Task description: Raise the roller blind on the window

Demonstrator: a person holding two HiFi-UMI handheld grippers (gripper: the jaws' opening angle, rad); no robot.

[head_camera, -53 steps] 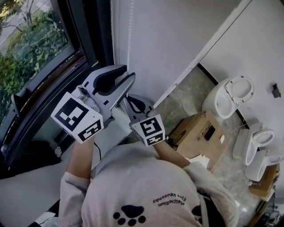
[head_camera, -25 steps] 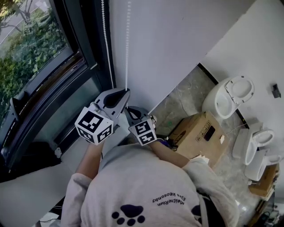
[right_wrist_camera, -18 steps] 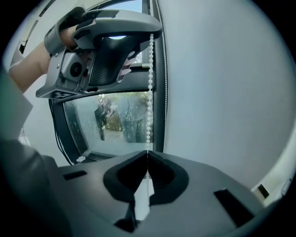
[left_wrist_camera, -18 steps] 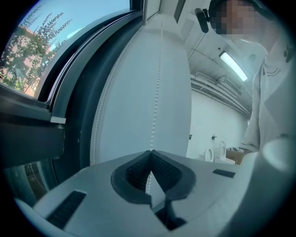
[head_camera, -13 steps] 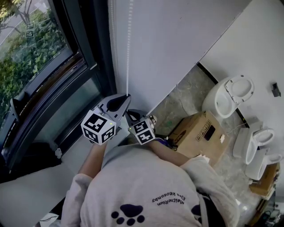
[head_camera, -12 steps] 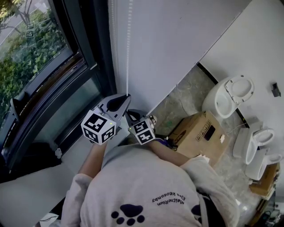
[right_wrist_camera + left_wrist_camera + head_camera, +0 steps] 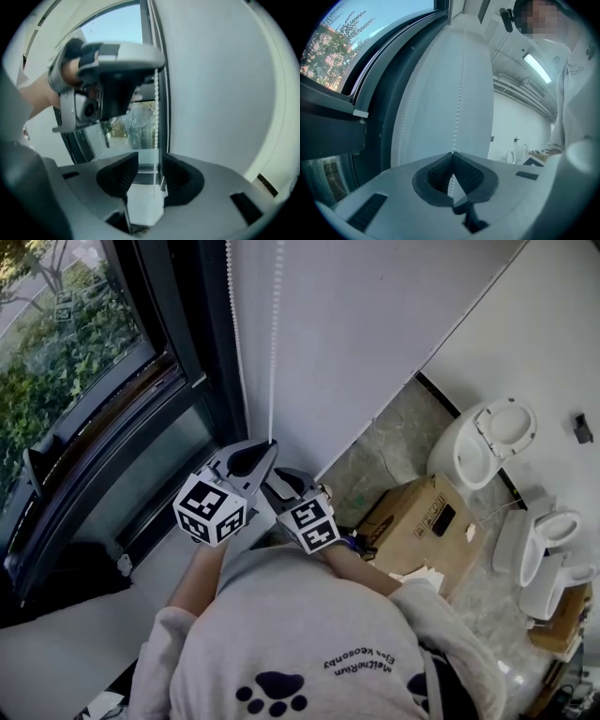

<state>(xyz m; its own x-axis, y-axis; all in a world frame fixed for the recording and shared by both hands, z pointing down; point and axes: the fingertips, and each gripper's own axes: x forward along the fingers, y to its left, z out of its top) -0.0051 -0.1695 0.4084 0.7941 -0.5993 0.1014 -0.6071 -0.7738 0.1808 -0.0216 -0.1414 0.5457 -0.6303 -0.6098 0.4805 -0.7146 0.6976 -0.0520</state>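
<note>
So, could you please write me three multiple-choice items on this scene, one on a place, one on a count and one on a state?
1. Where does the brown cardboard box stand? A on the window sill; B on the grey stone floor; C on a toilet.
2. How many strands of the white bead chain hang beside the dark window frame? A one; B four; C two.
3. How is the left gripper? A shut on the chain; B wide open; C shut on the box.
Answers: B, it sits on the floor; C, two strands show in the head view; A, its jaws meet on the chain.
</note>
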